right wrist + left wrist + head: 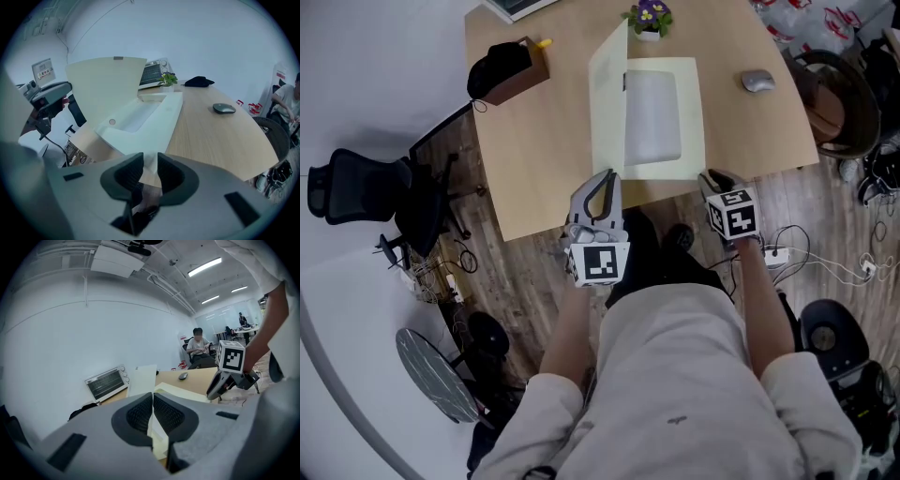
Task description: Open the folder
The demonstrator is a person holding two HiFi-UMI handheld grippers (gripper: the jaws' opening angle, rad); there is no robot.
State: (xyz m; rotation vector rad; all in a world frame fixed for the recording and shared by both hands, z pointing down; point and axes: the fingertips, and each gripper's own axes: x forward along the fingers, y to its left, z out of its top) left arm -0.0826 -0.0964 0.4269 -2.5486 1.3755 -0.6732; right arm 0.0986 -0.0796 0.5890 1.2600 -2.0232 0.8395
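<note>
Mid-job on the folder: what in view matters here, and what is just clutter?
In the job: folder, its cover pinched in the left gripper; right gripper, fingers apart around the near corner.
Lying about: mouse, potted plant, brown box, black cap, toaster oven.

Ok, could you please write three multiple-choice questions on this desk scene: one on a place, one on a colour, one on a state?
1. Where does the mouse lie?
A. right of the folder
B. on the folder
C. on the floor

2. What colour are the potted plant's flowers?
A. red
B. purple
C. white

3. How is the folder's front cover?
A. flat and shut
B. lifted, standing up
C. torn off

Key:
1 A, it lies on the table, apart from the folder, to its right.
2 B, the petals are purple.
3 B, the left hand-held gripper, shut on its edge, holds it up.
</note>
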